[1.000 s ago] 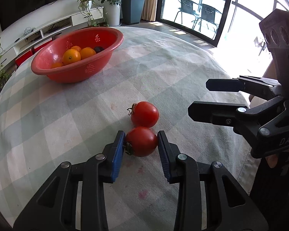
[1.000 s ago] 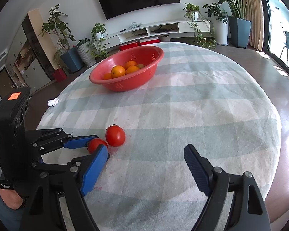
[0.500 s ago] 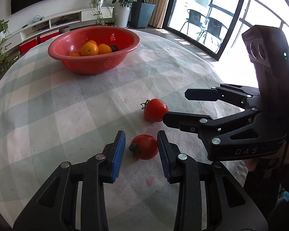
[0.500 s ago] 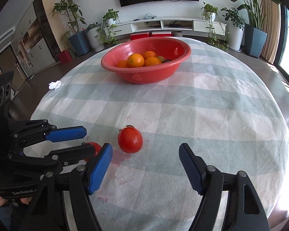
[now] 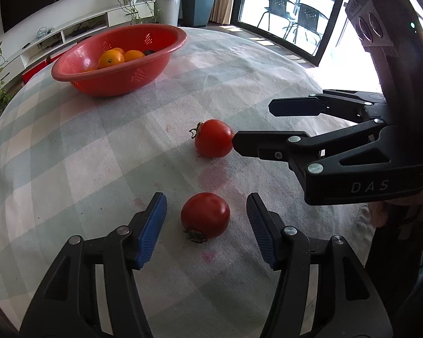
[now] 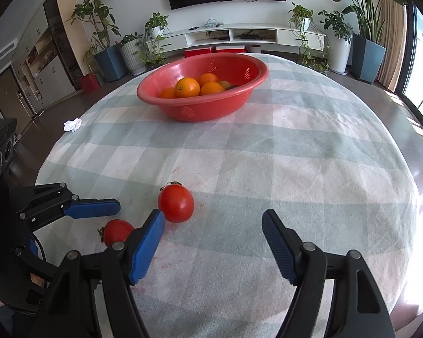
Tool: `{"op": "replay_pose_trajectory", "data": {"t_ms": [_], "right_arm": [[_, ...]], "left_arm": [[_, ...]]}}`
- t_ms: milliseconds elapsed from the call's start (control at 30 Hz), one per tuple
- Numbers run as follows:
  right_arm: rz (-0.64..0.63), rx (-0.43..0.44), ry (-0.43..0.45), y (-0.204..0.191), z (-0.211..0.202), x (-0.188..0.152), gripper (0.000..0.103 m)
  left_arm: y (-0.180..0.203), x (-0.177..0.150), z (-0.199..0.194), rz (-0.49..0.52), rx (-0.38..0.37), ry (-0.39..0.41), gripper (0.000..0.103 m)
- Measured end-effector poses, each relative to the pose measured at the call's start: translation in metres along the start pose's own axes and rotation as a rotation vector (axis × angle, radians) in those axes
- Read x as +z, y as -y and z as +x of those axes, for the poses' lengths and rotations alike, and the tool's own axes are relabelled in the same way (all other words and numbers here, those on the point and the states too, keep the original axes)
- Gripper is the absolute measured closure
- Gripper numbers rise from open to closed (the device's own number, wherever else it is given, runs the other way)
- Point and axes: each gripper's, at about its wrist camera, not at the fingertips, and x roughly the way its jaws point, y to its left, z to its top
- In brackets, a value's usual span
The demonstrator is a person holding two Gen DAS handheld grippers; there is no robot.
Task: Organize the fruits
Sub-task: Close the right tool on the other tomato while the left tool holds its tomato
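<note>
Two red tomatoes lie on the checked tablecloth. The near tomato (image 5: pixel 205 215) sits between the open pads of my left gripper (image 5: pixel 206 219), not touched by either pad; it also shows in the right wrist view (image 6: pixel 118 231). The far tomato (image 5: pixel 213 138) (image 6: pixel 176 202) lies free, with my right gripper's near finger (image 5: pixel 265 143) touching or almost touching its side. My right gripper (image 6: pixel 213 238) is open and empty, the far tomato just ahead of its left pad. A red bowl (image 5: pixel 121 53) (image 6: pixel 203 104) holding several oranges (image 6: pixel 187 87) stands at the far side.
The round table (image 6: pixel 310 146) has pink stains on the cloth near the tomatoes. A crumpled white tissue (image 6: pixel 72 124) lies at the table's far left edge. Floor, potted plants and a TV cabinet lie beyond the table.
My left gripper has opened wider and the near tomato now lies loose between its pads, stem toward me. My right gripper has moved in close to the far tomato.
</note>
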Motion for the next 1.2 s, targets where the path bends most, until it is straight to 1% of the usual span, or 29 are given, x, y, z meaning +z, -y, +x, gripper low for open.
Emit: {"op": "replay_pose_trajectory", "data": {"t_ms": [67,133,400,467,500,800,1000,1067,1200], "right_arm": [[0.002,0.002,-0.001,0.000,0.000,0.000,0.028],[0.000,0.005,0.000,0.000,-0.001,0.000,0.028],[0.001,0.007,0.002,0.000,-0.001,-0.001,0.028],[-0.001,0.007,0.002,0.000,-0.001,-0.001,0.028],[-0.002,0.007,0.002,0.000,-0.001,0.000,0.028],[-0.029,0.002,-0.003,-0.006,-0.002,0.000,0.031],[-0.083,-0.006,-0.009,-0.016,0.005,0.006,0.034],[-0.107,-0.008,-0.016,-0.019,0.010,0.009,0.037],[-0.145,0.009,-0.025,-0.028,0.017,0.014,0.039]], "left_arm": [[0.000,0.000,0.000,-0.002,0.007,-0.003,0.048],[-0.001,0.000,-0.001,-0.007,0.002,-0.004,0.053],[0.001,-0.005,-0.004,-0.014,0.002,-0.007,0.054],[0.001,-0.007,-0.005,-0.023,0.001,-0.004,0.070],[0.000,-0.007,-0.006,-0.027,0.002,-0.003,0.071],[-0.002,-0.007,-0.008,-0.041,-0.001,0.010,0.072],[-0.018,-0.005,-0.019,-0.102,0.005,0.053,0.072],[-0.023,-0.005,-0.022,-0.120,0.011,0.064,0.072],[-0.028,-0.006,-0.025,-0.138,0.018,0.074,0.072]]}}
